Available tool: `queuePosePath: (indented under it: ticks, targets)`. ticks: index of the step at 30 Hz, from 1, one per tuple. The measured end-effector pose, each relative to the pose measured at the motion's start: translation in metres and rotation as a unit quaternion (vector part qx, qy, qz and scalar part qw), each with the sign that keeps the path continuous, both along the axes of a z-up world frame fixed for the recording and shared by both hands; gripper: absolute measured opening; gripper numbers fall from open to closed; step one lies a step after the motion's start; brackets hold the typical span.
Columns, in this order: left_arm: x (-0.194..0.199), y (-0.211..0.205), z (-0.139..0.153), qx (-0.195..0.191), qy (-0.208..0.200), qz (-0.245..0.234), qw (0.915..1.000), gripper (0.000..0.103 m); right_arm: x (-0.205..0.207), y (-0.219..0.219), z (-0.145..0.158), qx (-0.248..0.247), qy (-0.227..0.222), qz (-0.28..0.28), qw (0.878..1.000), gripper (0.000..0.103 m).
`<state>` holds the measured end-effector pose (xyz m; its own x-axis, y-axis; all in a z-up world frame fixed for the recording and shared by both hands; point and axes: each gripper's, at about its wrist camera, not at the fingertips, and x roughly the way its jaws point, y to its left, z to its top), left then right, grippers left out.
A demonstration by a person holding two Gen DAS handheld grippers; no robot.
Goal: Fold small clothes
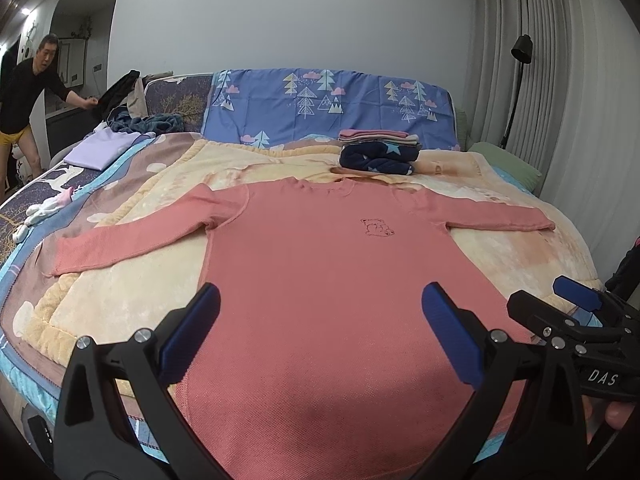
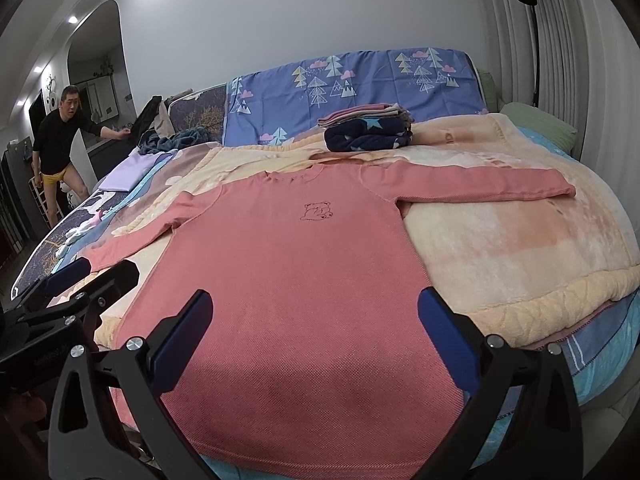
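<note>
Waffle-knit pink shirt (image 1: 320, 280) lies flat (sleeves spread) on plush blanket (image 2: 520, 248); both claws (image 1: 320, 316) (image 2: 314, 320) released.

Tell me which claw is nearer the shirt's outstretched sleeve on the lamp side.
Right. The right claw hangs open over the pink shirt's hem, on the same side as that sleeve; the left claw, also open, sits farther across.

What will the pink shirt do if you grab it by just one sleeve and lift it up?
The pink shirt lies flat and thin on the fluffy blanket, so it would probably droop and hang limp rather than hold its shape. It looks light, so lifting should be easy. Its knit looks textured, so it likely won't slip from the open right gripper.
</note>
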<state>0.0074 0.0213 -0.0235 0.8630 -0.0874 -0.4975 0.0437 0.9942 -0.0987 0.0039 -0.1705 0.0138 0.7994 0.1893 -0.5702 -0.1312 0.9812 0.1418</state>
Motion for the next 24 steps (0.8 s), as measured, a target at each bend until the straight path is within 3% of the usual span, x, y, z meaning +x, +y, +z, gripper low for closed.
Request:
queuePosePath:
  ticks: [6,13,19,24]
  targets:
    - [0.01,0.017,-0.005,-0.01,0.005,0.006,0.9999,0.101,0.011,0.007,-0.006,-0.002,0.01,0.004,1.0,0.102]
    - [0.026,0.067,-0.017,-0.065,0.016,0.043,0.9968,0.101,0.027,0.018,-0.013,-0.004,0.017,0.008,1.0,0.102]
    - [0.044,0.148,-0.037,-0.15,0.039,0.12,0.9805,0.101,0.045,0.032,-0.024,-0.004,0.033,0.013,0.999,0.102]
    - [0.055,0.212,-0.053,-0.162,0.046,0.192,0.9668,0.101,0.058,0.044,-0.032,-0.006,0.043,0.021,0.999,0.102]
